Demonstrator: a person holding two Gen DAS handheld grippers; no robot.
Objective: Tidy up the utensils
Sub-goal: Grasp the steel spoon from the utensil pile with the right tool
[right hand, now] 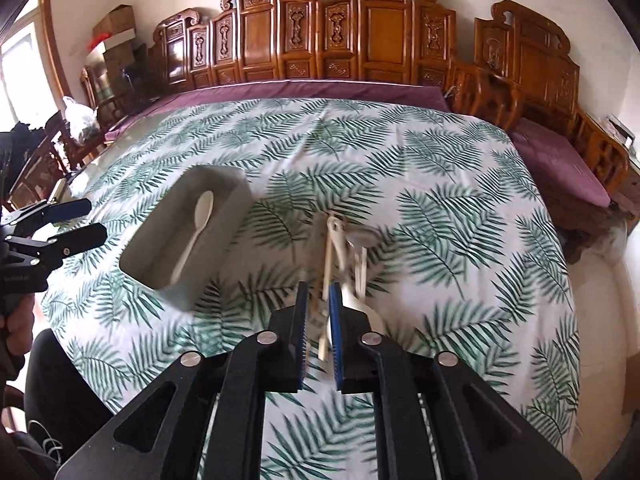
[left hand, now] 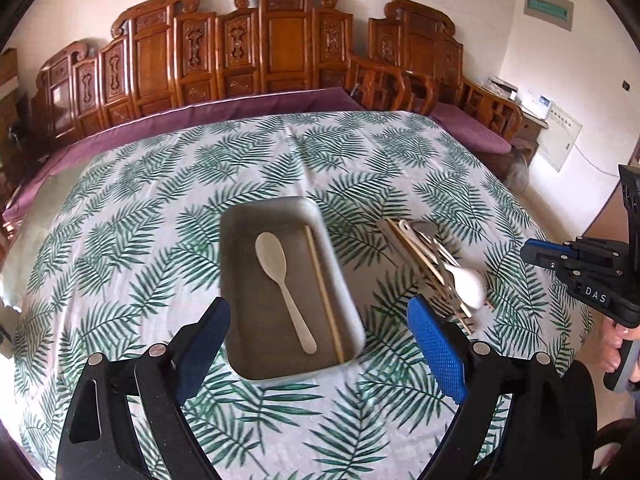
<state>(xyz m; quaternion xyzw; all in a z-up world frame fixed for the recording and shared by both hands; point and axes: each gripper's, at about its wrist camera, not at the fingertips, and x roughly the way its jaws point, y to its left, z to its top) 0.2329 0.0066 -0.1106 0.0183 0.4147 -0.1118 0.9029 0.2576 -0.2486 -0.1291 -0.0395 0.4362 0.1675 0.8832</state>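
Note:
A grey tray [left hand: 240, 232] lies on the leaf-print tablecloth and holds a cream spoon [left hand: 280, 276] and one wooden chopstick [left hand: 322, 288]. It also shows in the right wrist view [right hand: 224, 216] with the spoon [right hand: 196, 232]. A pile of utensils [left hand: 432, 264] lies right of the tray: chopsticks, forks, a white spoon. My left gripper [left hand: 320, 316] is open above the tray's near end. My right gripper [right hand: 318, 300] hangs over the pile [right hand: 344, 252], its jaws narrowed with a gap, and a chopstick [right hand: 325, 336] shows between them; it also appears in the left wrist view [left hand: 536, 254].
The table [right hand: 460, 200] is covered by a leaf-print cloth. A carved wooden bench with purple cushions [left hand: 240, 108] runs along the far side and right [right hand: 560, 160]. Boxes and a chair [right hand: 112, 48] stand at the far left.

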